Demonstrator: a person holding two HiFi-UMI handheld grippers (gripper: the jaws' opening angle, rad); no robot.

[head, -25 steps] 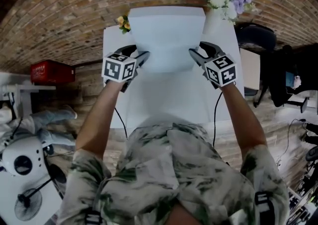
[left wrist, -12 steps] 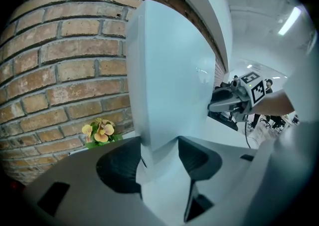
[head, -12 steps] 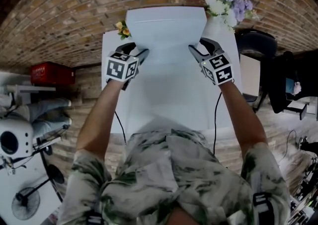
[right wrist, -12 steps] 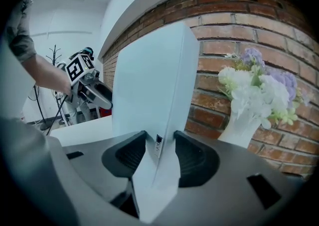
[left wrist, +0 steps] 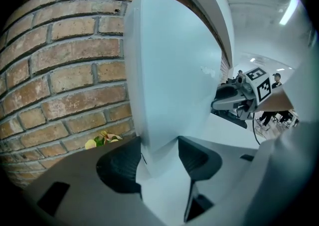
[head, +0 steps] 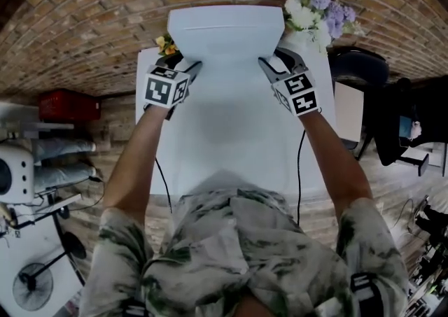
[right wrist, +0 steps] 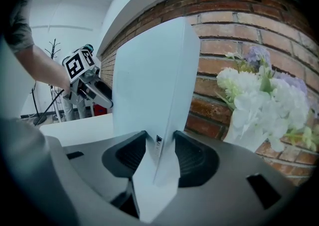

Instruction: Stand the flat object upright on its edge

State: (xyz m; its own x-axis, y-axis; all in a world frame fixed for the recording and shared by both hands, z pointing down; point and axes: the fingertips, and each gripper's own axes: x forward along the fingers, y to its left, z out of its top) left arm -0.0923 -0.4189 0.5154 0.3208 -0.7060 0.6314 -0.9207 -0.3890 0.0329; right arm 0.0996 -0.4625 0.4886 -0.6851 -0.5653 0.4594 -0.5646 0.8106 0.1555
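Brick wall [head: 84, 22] was seen behind the far end of the white table [head: 231, 148]. The flat white object [head: 220, 36] was held upright at that far end, near the wall, with its broad face turned toward the person and its top edge uppermost. Whether its lower edge rested on the table could not be told. It was gripped from both sides. The left gripper [head: 190, 68] was clamped on the lower part of its left side edge, pads pressed on the two faces. The right gripper [head: 269, 65] was clamped the same way on the right side edge, where a small dark label was seen on the edge between the pads. Both grippers were angled forward and down. A bunch of white and purple flowers [head: 315, 8] was seen just right of the object, by the wall. A smaller sprig of yellow flowers [head: 166, 44] was seen at its left, beside the left gripper.
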